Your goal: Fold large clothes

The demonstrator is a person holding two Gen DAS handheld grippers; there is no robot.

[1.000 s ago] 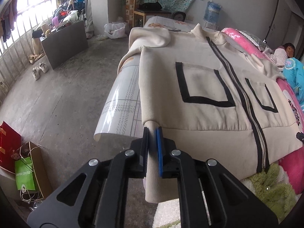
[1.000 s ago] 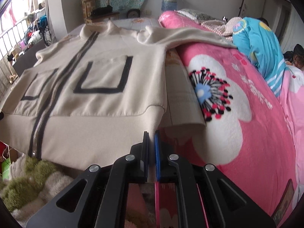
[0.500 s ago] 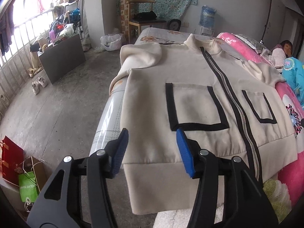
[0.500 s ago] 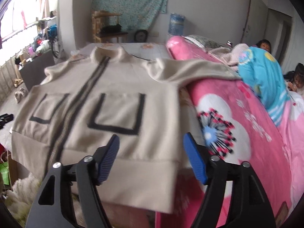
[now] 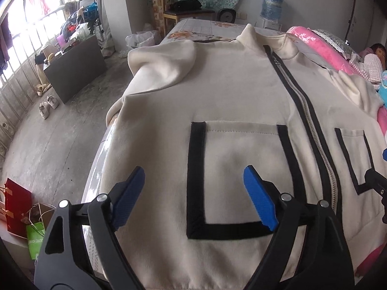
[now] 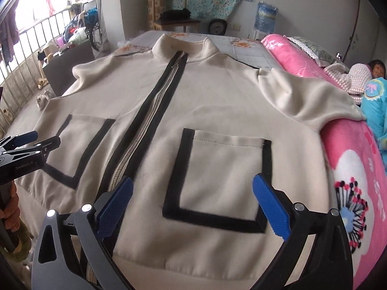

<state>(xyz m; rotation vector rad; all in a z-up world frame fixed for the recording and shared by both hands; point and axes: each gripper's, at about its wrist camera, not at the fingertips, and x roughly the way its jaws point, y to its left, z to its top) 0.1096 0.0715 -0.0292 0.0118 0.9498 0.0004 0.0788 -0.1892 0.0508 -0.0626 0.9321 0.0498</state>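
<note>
The left claw [image 5: 193, 193] and the right claw [image 6: 193, 200] are both opening wide, gripping nothing, each above a black-edged pocket of the cream jacket [image 5: 229, 101]. The jacket lies flat, zipped, on the bed [image 6: 246, 46]. A pink quilt [image 6: 358, 169] borders its right sleeve. Only the left view shows the bags [image 5: 24, 212] on the floor left of the jacket; its hem is cut off.

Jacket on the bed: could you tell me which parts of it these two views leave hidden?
- Jacket hem: left wrist view, covered by the left gripper, jaws opening, nothing between.
- Left sleeve end: falls past the bed edge.
- Right cuff: right wrist view, behind the pink quilt; right gripper hides the hem.
</note>
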